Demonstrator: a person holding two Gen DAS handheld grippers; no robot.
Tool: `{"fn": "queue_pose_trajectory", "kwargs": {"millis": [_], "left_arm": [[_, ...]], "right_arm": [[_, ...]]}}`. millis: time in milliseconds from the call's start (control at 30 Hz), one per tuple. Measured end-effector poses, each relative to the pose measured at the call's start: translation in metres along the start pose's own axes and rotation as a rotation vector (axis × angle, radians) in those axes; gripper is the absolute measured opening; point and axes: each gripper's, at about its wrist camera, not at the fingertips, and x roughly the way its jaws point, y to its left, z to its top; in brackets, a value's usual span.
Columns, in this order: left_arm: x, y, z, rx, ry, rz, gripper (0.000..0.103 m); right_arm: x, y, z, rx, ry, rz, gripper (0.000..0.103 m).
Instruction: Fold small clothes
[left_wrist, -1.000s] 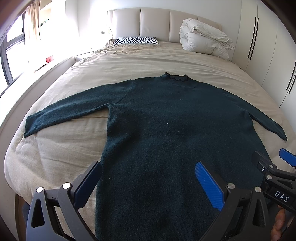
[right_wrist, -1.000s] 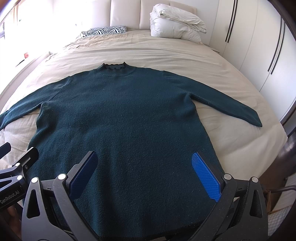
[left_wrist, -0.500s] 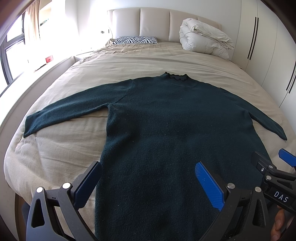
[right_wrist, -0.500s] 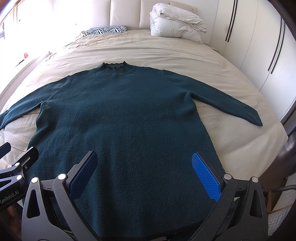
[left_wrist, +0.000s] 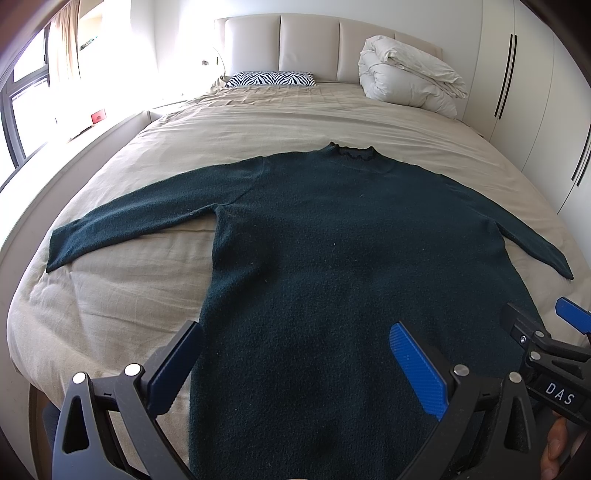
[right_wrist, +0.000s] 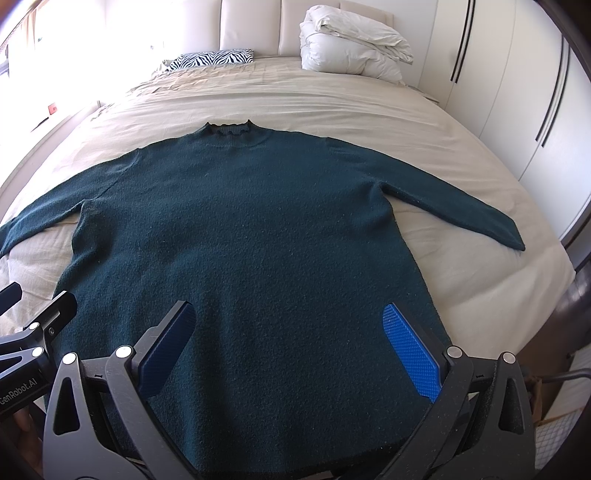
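Note:
A dark green long-sleeved sweater (left_wrist: 340, 243) lies flat on the beige bed (left_wrist: 110, 288), collar away from me, both sleeves spread out. It also shows in the right wrist view (right_wrist: 251, 229). My left gripper (left_wrist: 295, 354) is open and empty above the sweater's lower left part. My right gripper (right_wrist: 288, 332) is open and empty above the sweater's lower right part, near the hem. The right gripper's side shows at the right edge of the left wrist view (left_wrist: 546, 347); the left gripper's side shows at the left edge of the right wrist view (right_wrist: 29, 332).
A folded white duvet (left_wrist: 410, 81) and a zebra pillow (left_wrist: 269, 78) lie by the padded headboard (left_wrist: 310, 44). White wardrobes (right_wrist: 517, 96) stand to the right. A window (left_wrist: 22, 110) is at the left.

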Motion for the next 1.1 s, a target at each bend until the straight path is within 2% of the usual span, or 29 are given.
{"fn": "queue_pose_trajectory", "kwargs": {"millis": [367,633,767,867,933,1100], "left_arm": [[0.005,-0.011,-0.011,-0.005,0.017,-0.007,0.103],[0.015,-0.017,-0.004,0.001,0.050,0.000,0.103],[0.022,-0.021,0.001,0.003,0.056,-0.035,0.103],[0.029,-0.025,0.009,0.026,0.054,-0.056,0.103],[0.041,-0.022,0.018,0.010,0.084,-0.109,0.103],[0.064,-0.018,0.047,-0.020,0.099,-0.194,0.103]], "right_arm": [[0.006,-0.001,-0.001,0.004,0.014,0.005,0.103],[0.019,-0.007,0.001,0.015,0.041,0.012,0.103],[0.030,-0.018,0.003,0.035,0.060,0.025,0.103],[0.036,-0.045,0.009,0.102,0.037,0.084,0.103],[0.041,-0.079,0.016,0.180,0.010,0.118,0.103],[0.065,-0.212,0.024,0.531,-0.050,0.152,0.103]]}}
